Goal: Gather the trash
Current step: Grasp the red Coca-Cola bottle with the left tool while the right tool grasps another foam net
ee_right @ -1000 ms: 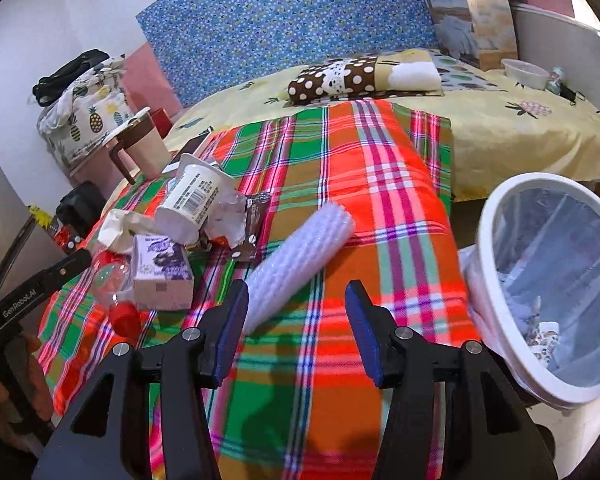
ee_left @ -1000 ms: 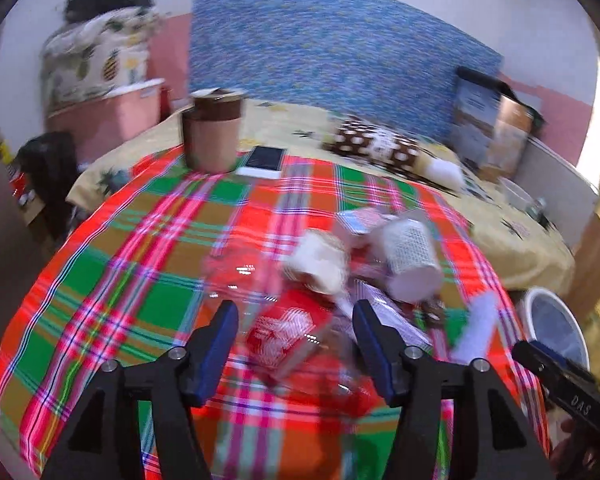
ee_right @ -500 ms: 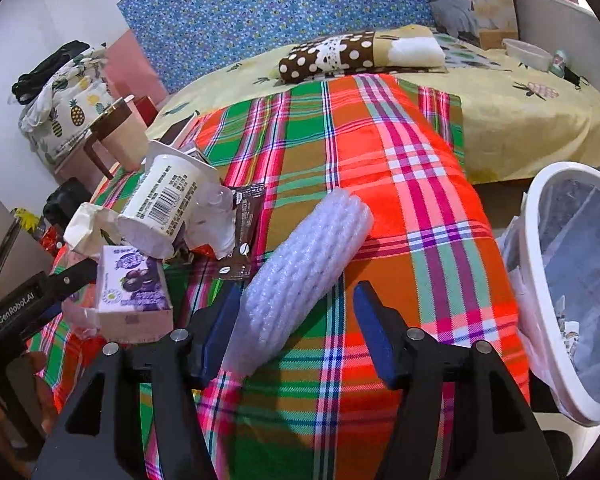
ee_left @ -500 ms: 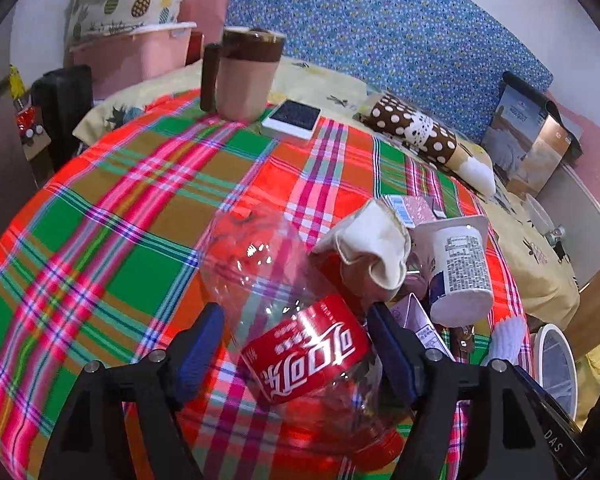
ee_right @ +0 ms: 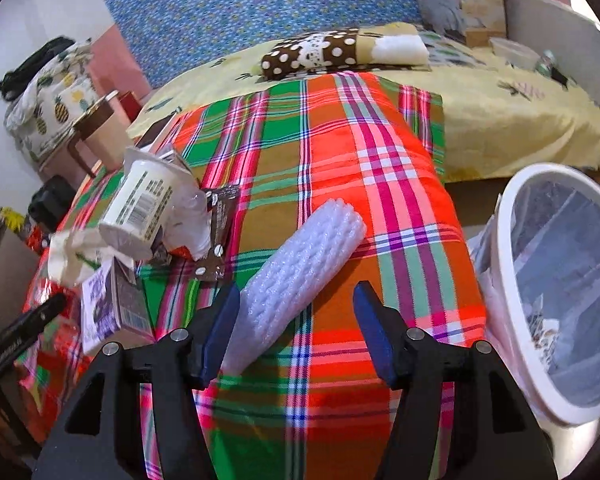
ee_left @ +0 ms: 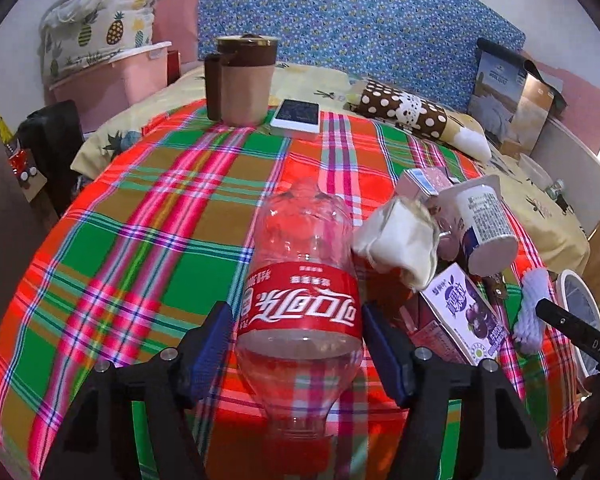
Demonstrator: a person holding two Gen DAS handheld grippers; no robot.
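My view takes in a plaid tablecloth (ee_left: 148,240) covering the table, with a bed in a yellow sheet (ee_right: 500,120) behind it and a white-rimmed bin (ee_right: 512,280) lined with a clear bag just off the table's right edge. At the far end of the cloth stand a brown lidded jug (ee_left: 242,80) and a white phone (ee_left: 296,114), well clear of the trash.

The pile sits between my two tools. A clear cola bottle (ee_left: 300,280) with a red label lies on its side, neck toward me, empty and uncrushed. My left gripper (ee_left: 298,344) is spread wide around it, the blue pads flanking the label on both sides; I cannot tell whether they touch it. Just right of the bottle are crumpled white paper (ee_left: 400,240), an overturned yogurt cup (ee_left: 486,228) and a purple drink carton (ee_left: 464,308), crowding that side.

A white bubble-wrap roll (ee_right: 300,264) lies diagonally on the cloth. My right gripper (ee_right: 296,328) is spread open over its near end, the left pad right against the roll, the other pad well off it.
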